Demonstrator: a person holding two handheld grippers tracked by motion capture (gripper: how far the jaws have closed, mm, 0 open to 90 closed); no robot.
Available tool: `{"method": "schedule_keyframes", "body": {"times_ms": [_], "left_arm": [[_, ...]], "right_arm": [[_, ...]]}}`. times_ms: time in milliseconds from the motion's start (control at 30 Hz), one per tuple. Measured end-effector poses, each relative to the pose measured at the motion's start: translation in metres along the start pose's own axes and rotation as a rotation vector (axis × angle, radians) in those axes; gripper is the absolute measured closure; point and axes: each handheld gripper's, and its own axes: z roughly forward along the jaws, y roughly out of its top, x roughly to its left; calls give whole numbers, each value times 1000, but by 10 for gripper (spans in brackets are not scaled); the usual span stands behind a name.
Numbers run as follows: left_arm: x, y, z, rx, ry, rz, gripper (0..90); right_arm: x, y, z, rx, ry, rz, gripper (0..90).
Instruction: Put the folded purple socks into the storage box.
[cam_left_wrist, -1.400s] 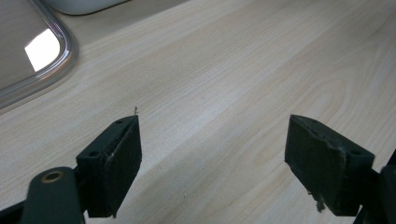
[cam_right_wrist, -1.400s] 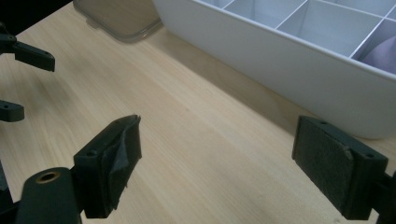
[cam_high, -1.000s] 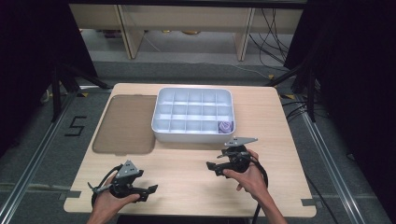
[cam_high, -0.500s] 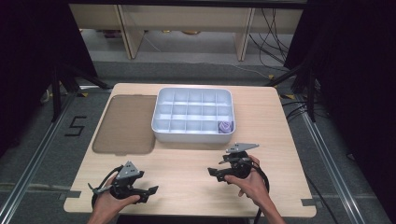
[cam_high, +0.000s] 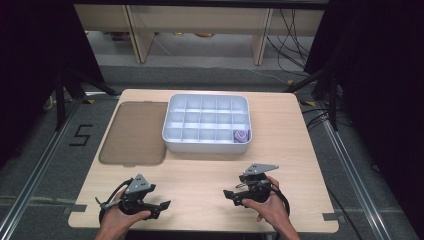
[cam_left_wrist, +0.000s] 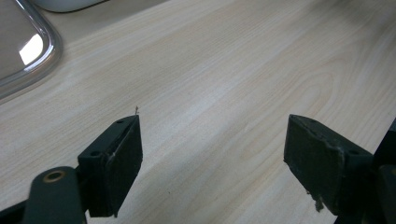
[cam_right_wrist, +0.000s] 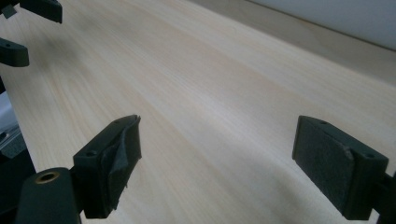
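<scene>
Both tools are black handheld units, seen near the front edge of the worktop (cam_high: 200, 170). The left gripper (cam_high: 162, 204) carries a grey three-cornered plate on top, and a black cable loops from its rear. The right gripper (cam_high: 229, 194) bears the same grey plate and a black cable trailing toward the worktop's front edge. Up close, the fingers (cam_left_wrist: 119, 163) are blocky black pads with small round screw holes; a brass-coloured rivet sits at the base. The right gripper's pads look frayed at their edges. The forearms are bare, with no sleeves.
</scene>
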Motion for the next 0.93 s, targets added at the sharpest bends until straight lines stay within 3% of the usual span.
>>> {"method": "schedule_keyframes", "body": {"times_ms": [233, 267, 500, 667, 700, 767, 933], "left_arm": [[-1, -1, 2, 4, 5, -8, 190], [-1, -1, 1, 14, -4, 2, 190], [-1, -1, 2, 15, -9, 12, 190], [-2, -2, 4, 7, 0, -11, 190], [-3, -2, 3, 3, -3, -14, 190], [-2, -1, 3, 11, 2, 7, 190], [-2, -2, 4, 8, -8, 3, 190]], "right_arm": [[6, -9, 1, 14, -3, 0, 164], [7, -11, 1, 25, 20, 0, 165], [11, -14, 2, 38, 7, -13, 164], [11, -18, 4, 53, -2, -27, 164], [13, -20, 4, 56, 1, -10, 164], [12, -20, 5, 57, -1, -33, 164], [10, -21, 6, 55, 8, -36, 164]]}}
